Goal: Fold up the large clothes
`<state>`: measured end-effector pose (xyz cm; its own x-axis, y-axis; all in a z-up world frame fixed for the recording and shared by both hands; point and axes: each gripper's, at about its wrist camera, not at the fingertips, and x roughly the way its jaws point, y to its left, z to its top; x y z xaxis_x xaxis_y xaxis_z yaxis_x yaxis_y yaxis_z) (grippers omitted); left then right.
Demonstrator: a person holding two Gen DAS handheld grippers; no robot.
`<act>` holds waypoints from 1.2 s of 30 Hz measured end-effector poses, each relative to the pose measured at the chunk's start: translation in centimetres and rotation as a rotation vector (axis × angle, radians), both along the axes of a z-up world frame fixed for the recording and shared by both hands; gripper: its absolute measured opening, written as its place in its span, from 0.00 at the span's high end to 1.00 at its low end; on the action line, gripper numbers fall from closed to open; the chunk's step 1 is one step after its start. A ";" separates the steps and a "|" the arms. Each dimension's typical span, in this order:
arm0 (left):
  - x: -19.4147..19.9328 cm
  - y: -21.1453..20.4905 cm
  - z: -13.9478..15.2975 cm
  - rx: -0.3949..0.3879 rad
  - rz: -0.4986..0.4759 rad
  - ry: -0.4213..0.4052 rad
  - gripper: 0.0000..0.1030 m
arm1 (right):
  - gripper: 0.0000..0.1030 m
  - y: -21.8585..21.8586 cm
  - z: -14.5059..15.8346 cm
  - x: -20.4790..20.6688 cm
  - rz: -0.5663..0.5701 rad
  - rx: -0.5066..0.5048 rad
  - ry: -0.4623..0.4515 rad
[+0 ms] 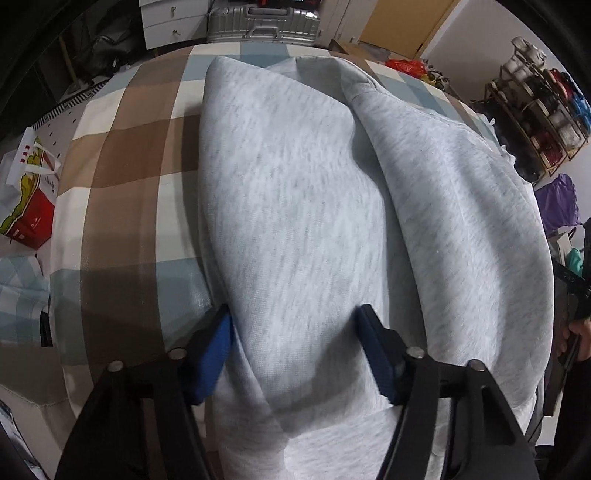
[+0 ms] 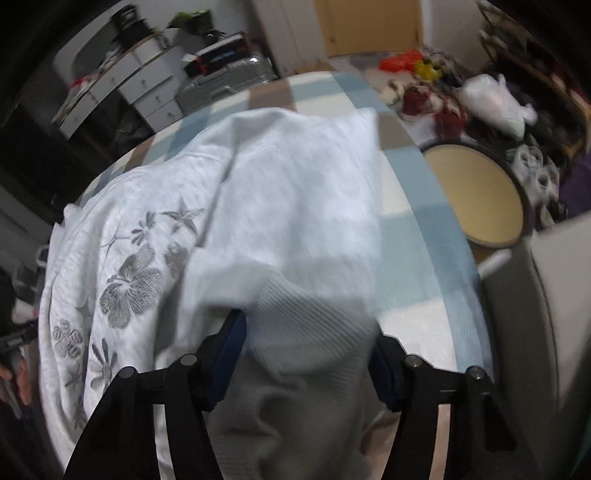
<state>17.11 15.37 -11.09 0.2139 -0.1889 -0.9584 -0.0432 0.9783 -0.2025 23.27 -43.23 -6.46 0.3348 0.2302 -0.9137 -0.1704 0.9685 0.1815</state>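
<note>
A large light grey sweatshirt point(image 1: 303, 206) lies on a checked bedsheet point(image 1: 125, 155). In the right wrist view the sweatshirt point(image 2: 288, 206) shows grey embroidered flowers point(image 2: 129, 284) on its left part. My left gripper point(image 1: 295, 325) has its jaws wide apart, with a fold of the grey fabric lying between the blue pads point(image 1: 214, 354). My right gripper point(image 2: 308, 332) is also spread wide, with the ribbed hem point(image 2: 306, 332) of the sweatshirt bunched between its fingers. Neither pair of pads presses the cloth.
A red and white bag point(image 1: 29, 199) lies off the bed's left edge. A silver suitcase point(image 1: 262, 20) and white drawers point(image 1: 173, 22) stand beyond the far edge. A shelf rack point(image 1: 535, 110) is at the right. A round beige stool point(image 2: 476, 195) stands beside the bed's right edge.
</note>
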 end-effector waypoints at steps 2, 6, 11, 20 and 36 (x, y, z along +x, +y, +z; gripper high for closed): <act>0.3 0.0 0.4 0.036 -0.004 0.000 0.47 | 0.72 1.4 0.0 0.3 0.049 0.000 -0.010; 0.4 1.6 0.7 0.071 0.023 -0.003 0.47 | 0.76 5.6 0.7 0.6 0.172 -0.112 -0.110; -0.3 2.3 0.6 0.075 0.068 -0.053 0.43 | 0.72 5.8 -0.3 2.3 0.126 -0.081 -0.114; -4.8 -5.7 8.8 0.080 -0.069 -0.325 0.45 | 0.62 7.4 8.9 -3.5 0.230 -0.028 -0.329; -2.3 -9.0 -0.4 0.077 -0.113 -0.240 0.43 | 0.86 21.1 4.7 0.4 0.479 -0.086 -0.146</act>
<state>14.78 6.38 -11.52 0.4184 -0.1528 -0.8953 0.1073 0.9872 -0.1184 23.64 -22.11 -1.74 0.3358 0.3152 -0.8877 -0.6170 0.7857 0.0456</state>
